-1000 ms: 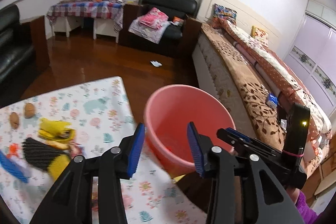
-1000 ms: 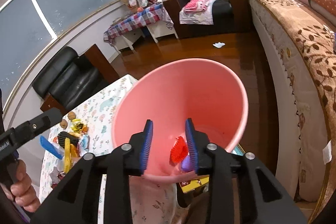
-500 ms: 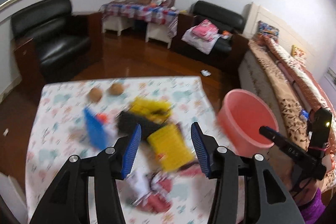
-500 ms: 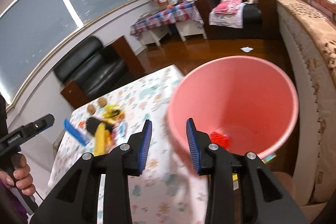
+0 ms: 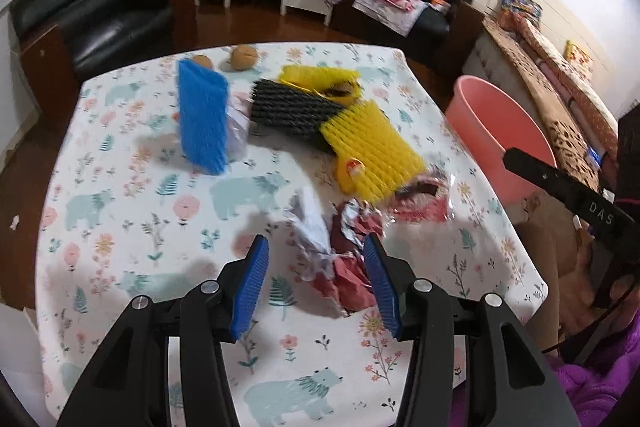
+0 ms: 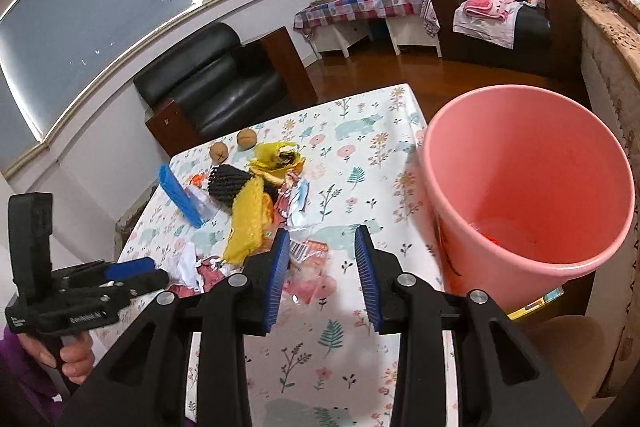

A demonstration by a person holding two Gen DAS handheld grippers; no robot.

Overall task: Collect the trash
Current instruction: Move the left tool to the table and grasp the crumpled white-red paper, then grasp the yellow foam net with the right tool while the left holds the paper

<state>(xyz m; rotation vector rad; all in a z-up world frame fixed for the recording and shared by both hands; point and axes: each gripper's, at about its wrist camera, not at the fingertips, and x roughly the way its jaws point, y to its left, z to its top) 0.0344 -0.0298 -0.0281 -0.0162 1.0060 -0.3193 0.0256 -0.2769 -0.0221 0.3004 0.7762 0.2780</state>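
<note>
Trash lies on the floral table (image 5: 120, 187): a crumpled red and silver wrapper (image 5: 344, 255), a clear red wrapper (image 5: 420, 203), yellow foam netting (image 5: 372, 143), black netting (image 5: 288, 107), a blue foam sleeve (image 5: 202, 115) and a yellow bag (image 5: 320, 77). My left gripper (image 5: 314, 247) hovers open just above the crumpled wrapper, the pads not touching it. My right gripper (image 6: 322, 239) is open and empty over the clear red wrapper (image 6: 308, 267). The pink bucket (image 6: 528, 179) stands at the table's right edge with a red scrap (image 6: 488, 237) on its bottom.
Two walnuts (image 5: 244, 57) sit at the table's far side. A bed (image 5: 560, 95) runs behind the bucket (image 5: 500, 131). Black armchairs (image 6: 212, 87) and a wooden floor (image 5: 256, 23) lie beyond the table. A hand (image 6: 68, 359) holds the left gripper (image 6: 132, 271).
Both grippers swung from the bucket to the table. The left one came down over the crumpled wrapper with its jaws a little wider. The right one's jaws kept their gap.
</note>
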